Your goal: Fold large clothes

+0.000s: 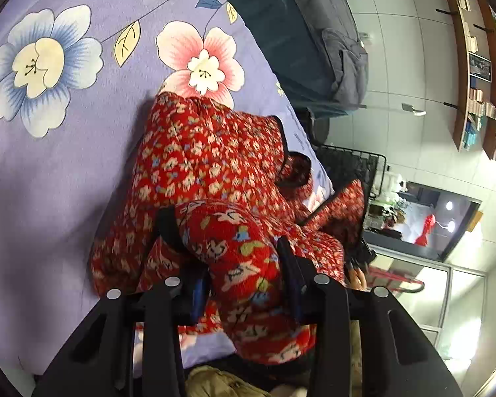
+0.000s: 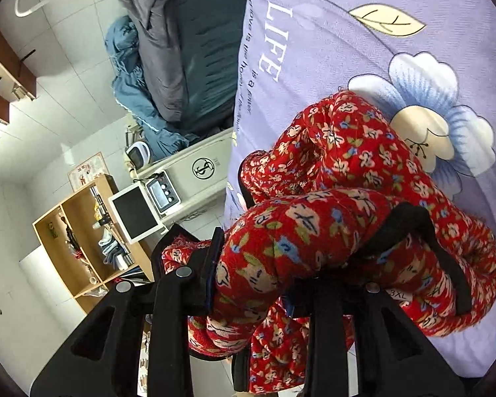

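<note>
A padded red floral jacket with black trim lies bunched on a lilac flowered bed sheet. My left gripper is shut on a thick fold of the jacket, which bulges between its two fingers. In the right wrist view the same jacket is heaped on the sheet, and my right gripper is shut on another thick fold of it near the black-trimmed collar, where a 3XL label shows.
The bed edge runs beside a tiled floor. A dark grey quilt and a blue cloth lie on a second bed. A wooden shelf unit and a white device with a screen stand near the bed. Wall shelves hang beyond.
</note>
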Action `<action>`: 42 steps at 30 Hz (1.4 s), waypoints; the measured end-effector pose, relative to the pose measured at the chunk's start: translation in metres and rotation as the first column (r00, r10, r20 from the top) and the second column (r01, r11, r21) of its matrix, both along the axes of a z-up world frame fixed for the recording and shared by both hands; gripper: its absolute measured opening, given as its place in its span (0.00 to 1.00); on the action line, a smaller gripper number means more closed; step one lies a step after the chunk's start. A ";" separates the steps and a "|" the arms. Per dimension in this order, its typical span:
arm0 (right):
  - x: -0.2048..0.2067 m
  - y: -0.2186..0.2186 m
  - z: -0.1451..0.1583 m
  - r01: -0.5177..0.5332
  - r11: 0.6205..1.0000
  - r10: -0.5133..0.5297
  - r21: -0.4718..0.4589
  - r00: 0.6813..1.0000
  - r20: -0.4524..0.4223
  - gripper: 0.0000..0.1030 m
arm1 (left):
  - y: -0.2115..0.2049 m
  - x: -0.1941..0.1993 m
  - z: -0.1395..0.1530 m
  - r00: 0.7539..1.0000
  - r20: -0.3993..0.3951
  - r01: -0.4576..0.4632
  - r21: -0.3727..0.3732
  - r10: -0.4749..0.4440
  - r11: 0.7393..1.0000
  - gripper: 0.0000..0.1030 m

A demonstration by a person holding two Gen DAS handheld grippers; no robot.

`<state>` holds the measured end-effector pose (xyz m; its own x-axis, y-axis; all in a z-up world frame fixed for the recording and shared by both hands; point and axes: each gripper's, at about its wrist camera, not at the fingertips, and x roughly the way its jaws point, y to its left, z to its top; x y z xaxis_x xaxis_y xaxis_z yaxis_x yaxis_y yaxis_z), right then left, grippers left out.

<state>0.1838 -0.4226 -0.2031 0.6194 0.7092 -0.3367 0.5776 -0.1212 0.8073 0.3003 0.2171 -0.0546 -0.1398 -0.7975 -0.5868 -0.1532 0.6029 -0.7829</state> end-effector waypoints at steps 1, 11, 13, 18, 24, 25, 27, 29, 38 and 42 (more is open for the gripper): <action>0.005 0.001 -0.003 -0.002 1.000 0.003 0.010 1.000 -0.008 0.31 | 0.004 0.000 0.002 1.000 0.003 -0.003 0.000 0.003 1.000 0.43; 0.028 -0.007 -0.043 0.118 0.987 -0.107 0.113 0.989 -0.100 0.52 | 0.057 -0.014 0.070 0.952 0.306 -0.124 0.406 -0.007 0.905 0.73; 0.028 -0.008 -0.040 0.173 0.975 -0.161 0.140 0.983 -0.092 0.70 | 0.023 -0.036 0.069 0.930 0.346 -0.064 0.481 -0.123 0.874 0.74; 0.040 -0.020 0.019 0.129 0.991 -0.123 -0.040 0.985 0.125 0.78 | -0.064 -0.103 0.051 0.844 0.440 0.031 0.530 -0.306 0.847 0.74; 0.029 0.035 0.109 -0.221 0.668 0.365 -0.711 0.929 0.055 0.78 | -0.138 -0.143 0.029 0.792 0.478 0.040 0.581 -0.381 0.813 0.79; 0.020 0.058 0.122 -0.249 0.519 0.443 -0.818 0.897 0.008 0.78 | -0.146 -0.146 0.026 0.779 0.483 0.038 0.600 -0.400 0.799 0.79; -0.001 0.104 0.136 -0.242 0.271 0.544 -0.932 0.837 -0.060 0.78 | -0.164 -0.147 0.019 0.742 0.497 0.007 0.666 -0.451 0.746 0.82; -0.017 0.141 0.131 -0.254 0.145 0.604 -0.956 0.788 -0.118 0.78 | -0.171 -0.144 0.013 0.736 0.490 -0.032 0.714 -0.467 0.699 0.84; -0.023 0.204 0.065 -0.366 -0.137 0.668 -0.920 0.652 -0.359 0.78 | -0.143 -0.076 -0.011 0.826 0.475 -0.173 0.726 -0.304 0.666 0.95; 0.009 0.164 0.056 -0.409 -0.073 0.569 -0.909 0.732 -0.375 0.78 | -0.148 -0.053 -0.041 0.868 0.400 -0.118 0.742 -0.294 0.660 0.95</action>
<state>0.1926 -0.2586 -0.1474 0.3463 0.0253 -0.9378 0.0322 0.9987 0.0388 0.2472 0.0692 -0.0951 0.2560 -0.0796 -0.9634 0.1735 0.9842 -0.0352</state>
